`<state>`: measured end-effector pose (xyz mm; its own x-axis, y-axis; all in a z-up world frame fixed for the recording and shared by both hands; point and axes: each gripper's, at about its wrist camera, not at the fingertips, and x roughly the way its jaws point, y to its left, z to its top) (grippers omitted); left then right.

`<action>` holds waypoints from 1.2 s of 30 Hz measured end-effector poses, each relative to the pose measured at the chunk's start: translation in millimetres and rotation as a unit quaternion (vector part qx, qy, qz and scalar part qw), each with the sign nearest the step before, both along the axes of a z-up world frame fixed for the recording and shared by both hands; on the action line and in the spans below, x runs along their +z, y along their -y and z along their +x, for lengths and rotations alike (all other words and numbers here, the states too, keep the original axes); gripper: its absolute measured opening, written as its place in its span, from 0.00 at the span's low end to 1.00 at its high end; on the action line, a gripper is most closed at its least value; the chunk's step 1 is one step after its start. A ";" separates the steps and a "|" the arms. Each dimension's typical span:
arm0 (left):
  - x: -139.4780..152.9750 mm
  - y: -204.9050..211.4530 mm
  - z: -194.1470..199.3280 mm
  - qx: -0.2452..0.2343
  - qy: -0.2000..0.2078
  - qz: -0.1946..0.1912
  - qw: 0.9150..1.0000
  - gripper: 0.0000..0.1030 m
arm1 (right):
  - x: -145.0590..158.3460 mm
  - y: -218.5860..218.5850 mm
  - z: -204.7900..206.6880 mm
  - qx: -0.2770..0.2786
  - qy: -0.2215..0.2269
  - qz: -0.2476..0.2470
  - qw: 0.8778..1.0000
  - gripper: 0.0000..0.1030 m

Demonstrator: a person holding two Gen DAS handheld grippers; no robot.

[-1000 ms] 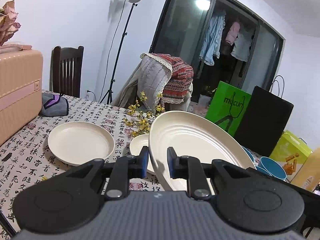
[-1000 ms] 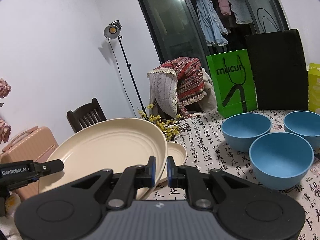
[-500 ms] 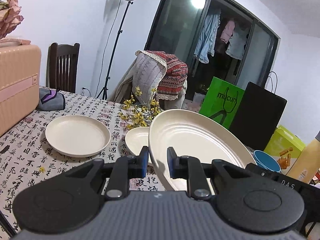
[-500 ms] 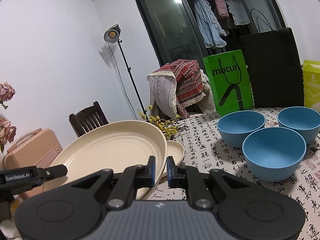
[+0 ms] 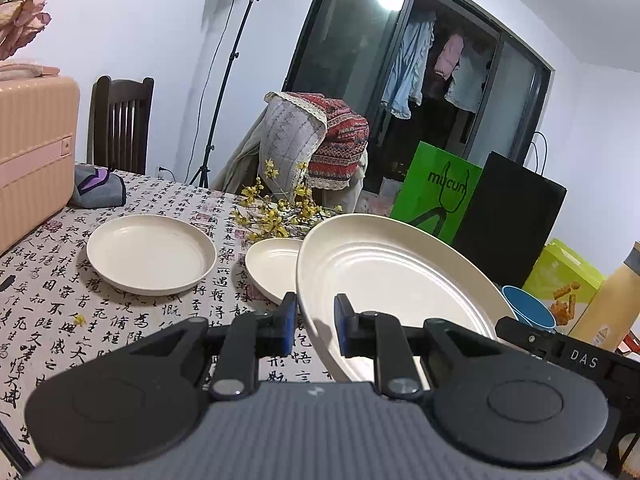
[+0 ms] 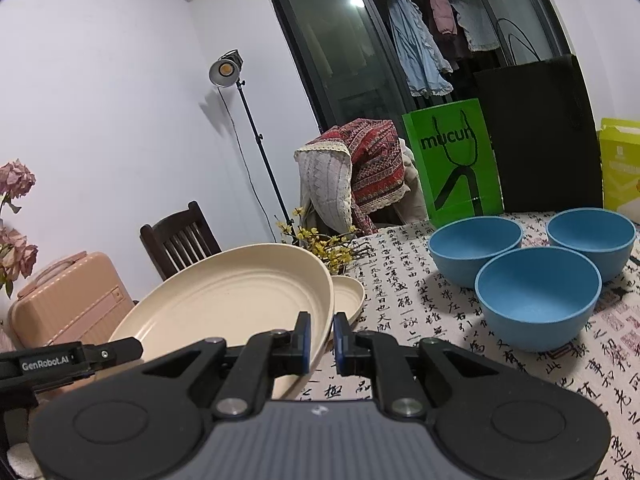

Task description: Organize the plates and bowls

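Note:
A large cream plate (image 5: 392,280) (image 6: 232,292) hangs tilted above the table, held from both sides. My left gripper (image 5: 316,320) is shut on its left rim. My right gripper (image 6: 320,336) is shut on the opposite rim. A medium cream plate (image 5: 150,254) lies on the tablecloth to the left. A small cream plate (image 5: 272,264) (image 6: 348,296) sits just beyond the big one, partly hidden by it. Three blue bowls (image 6: 538,300) (image 6: 476,244) (image 6: 592,236) stand grouped on the right; the left wrist view shows only one blue bowl (image 5: 528,312).
A pink suitcase (image 5: 32,152) stands at the table's left end, with a grey pouch (image 5: 96,190) beside it. Yellow flower sprigs (image 5: 280,208) lie behind the plates. A green bag (image 6: 456,160), a black bag (image 6: 540,132) and a yellow-green box (image 5: 564,276) line the far right edge.
Both grippers have carried the big plate a little lower and slightly sideways over the table. The grips look the same, and the plates and bowls on the table have not moved.

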<state>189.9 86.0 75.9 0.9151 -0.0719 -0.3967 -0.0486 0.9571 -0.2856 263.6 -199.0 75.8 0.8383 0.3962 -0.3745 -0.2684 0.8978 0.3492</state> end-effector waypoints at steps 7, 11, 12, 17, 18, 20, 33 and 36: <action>-4.3 5.3 -4.3 -0.009 0.001 -0.004 1.000 0.19 | -6.0 9.0 -9.5 -0.006 0.000 0.006 1.000 0.11; -7.2 8.0 -8.0 -0.013 0.001 -0.006 1.000 0.19 | -8.0 12.0 -14.2 -0.010 0.005 0.004 1.000 0.11; -8.4 9.1 -9.2 -0.013 0.001 -0.005 1.000 0.19 | -8.5 12.8 -14.9 -0.010 0.005 0.005 1.000 0.11; -12.5 11.4 -13.5 -0.018 0.001 -0.005 1.000 0.19 | -10.8 17.5 -20.1 -0.012 0.005 0.011 1.000 0.11; -13.3 11.9 -14.3 -0.019 0.001 -0.006 1.000 0.19 | -11.5 18.7 -20.7 -0.012 0.004 0.013 1.000 0.11; -14.5 13.0 -15.2 -0.021 0.000 -0.006 1.000 0.19 | -12.9 20.3 -22.3 -0.014 0.004 0.013 1.000 0.11; -24.8 24.1 -19.7 -0.033 -0.005 0.005 0.999 0.19 | -20.4 28.0 -32.6 -0.025 0.006 0.010 1.000 0.11; -27.1 26.4 -20.8 -0.037 -0.005 0.005 0.999 0.19 | -22.6 29.8 -34.7 -0.029 0.004 0.009 1.000 0.11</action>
<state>169.1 59.6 48.7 0.9030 -0.1358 -0.4076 0.0199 0.9609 -0.2761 228.8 -228.9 53.2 0.8631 0.3541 -0.3600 -0.2196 0.9052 0.3639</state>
